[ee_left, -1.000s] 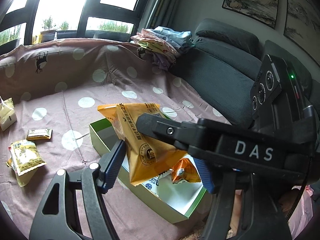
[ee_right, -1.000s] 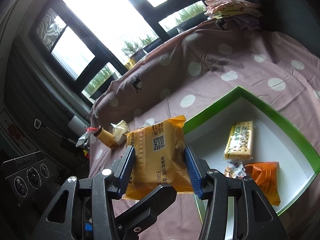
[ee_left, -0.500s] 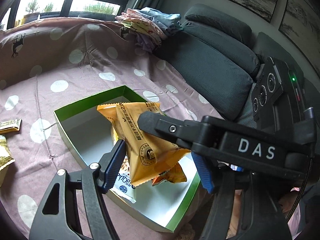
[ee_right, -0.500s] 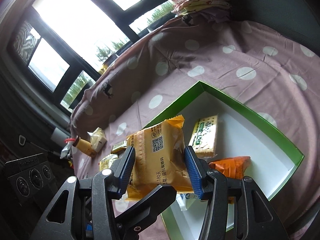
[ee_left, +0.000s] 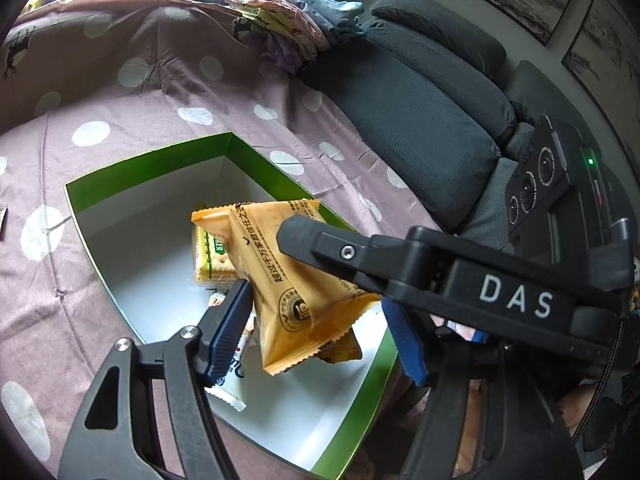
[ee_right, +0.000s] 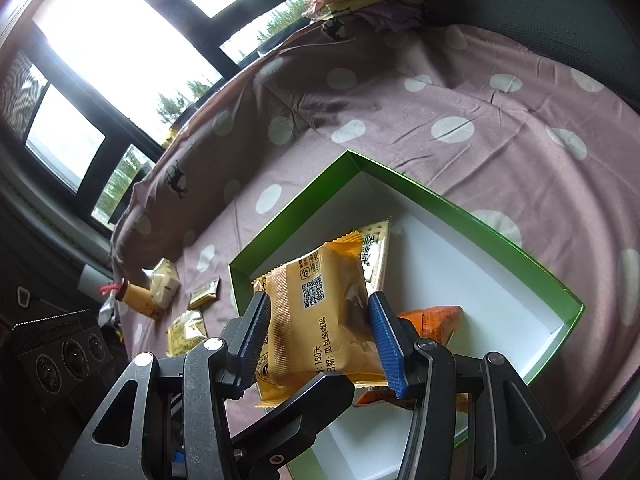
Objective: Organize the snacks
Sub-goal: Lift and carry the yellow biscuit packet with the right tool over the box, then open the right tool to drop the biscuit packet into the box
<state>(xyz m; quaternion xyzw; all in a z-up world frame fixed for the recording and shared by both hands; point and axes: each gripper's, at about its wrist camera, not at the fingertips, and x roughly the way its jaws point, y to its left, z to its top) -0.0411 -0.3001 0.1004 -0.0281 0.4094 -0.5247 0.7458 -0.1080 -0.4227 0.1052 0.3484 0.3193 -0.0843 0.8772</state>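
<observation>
Trouble seemed likeliest at the release: the glossy orange-yellow snack packet point(ee_right: 320, 316), pinched across its width by the right gripper point(ee_right: 320, 332), hung over the shallow green cardboard box with a white floor point(ee_left: 148, 152), and could snag on the left gripper point(ee_left: 316, 328). Its jaws stood part-open around the same packet; whether its pads pressed I could not tell. Inside the box lay a clear-wrapped cracker pack point(ee_left: 210, 258), a crinkled orange pouch point(ee_right: 436, 320) and a white sachet point(ee_left: 230, 380). Several small gold-wrapped snacks point(ee_right: 184, 328) sat on the dotted mauve cloth point(ee_right: 460, 92), outside it.
</observation>
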